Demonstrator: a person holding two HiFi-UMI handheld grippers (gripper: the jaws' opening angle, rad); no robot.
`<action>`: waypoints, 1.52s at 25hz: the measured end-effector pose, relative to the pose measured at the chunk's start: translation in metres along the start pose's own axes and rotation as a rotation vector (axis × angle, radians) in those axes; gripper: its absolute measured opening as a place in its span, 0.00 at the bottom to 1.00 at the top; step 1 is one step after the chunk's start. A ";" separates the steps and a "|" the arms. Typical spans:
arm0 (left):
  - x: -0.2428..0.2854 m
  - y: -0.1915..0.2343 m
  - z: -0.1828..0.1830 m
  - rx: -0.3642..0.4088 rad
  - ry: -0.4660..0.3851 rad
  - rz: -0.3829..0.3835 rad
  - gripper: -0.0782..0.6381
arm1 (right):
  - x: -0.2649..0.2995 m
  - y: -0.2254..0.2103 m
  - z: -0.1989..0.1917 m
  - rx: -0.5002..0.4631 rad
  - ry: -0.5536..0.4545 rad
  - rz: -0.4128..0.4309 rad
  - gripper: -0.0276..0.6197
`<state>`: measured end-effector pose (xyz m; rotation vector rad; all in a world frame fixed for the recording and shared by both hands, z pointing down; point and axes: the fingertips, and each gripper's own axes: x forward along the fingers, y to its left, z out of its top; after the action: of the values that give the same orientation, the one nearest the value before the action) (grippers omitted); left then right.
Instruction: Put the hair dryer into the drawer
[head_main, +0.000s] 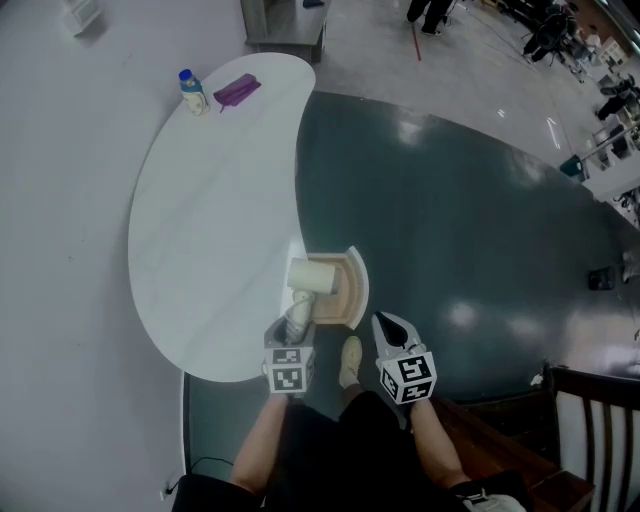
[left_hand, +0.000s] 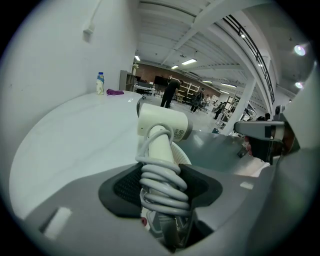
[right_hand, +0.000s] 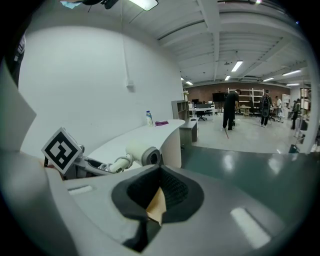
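The white table has an open drawer at its curved edge. The hair dryer is over this drawer, with its cord-wrapped handle clamped in the left tongs. The right tongs, just beside the drawer, are closed together.

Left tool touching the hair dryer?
Touching. Left gripper view: the left tool has both pads pressed on the hair dryer at its cord-wrapped handle.

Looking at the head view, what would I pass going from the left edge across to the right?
Bottle → purple item → left gripper, clamped on the hair dryer → right gripper → wooden chair.
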<state>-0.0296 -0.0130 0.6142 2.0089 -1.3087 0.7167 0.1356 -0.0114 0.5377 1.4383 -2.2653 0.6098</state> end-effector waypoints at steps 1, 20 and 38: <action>0.003 -0.005 0.001 -0.003 -0.002 0.001 0.43 | 0.000 -0.006 0.000 -0.001 0.001 0.003 0.05; 0.087 -0.079 -0.034 -0.075 0.069 0.019 0.43 | -0.016 -0.106 -0.043 -0.010 0.077 0.021 0.05; 0.142 -0.056 -0.062 -0.104 0.141 0.102 0.43 | 0.010 -0.134 -0.075 0.011 0.146 0.054 0.05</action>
<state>0.0672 -0.0319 0.7464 1.7870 -1.3443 0.8050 0.2606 -0.0283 0.6252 1.2974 -2.1955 0.7207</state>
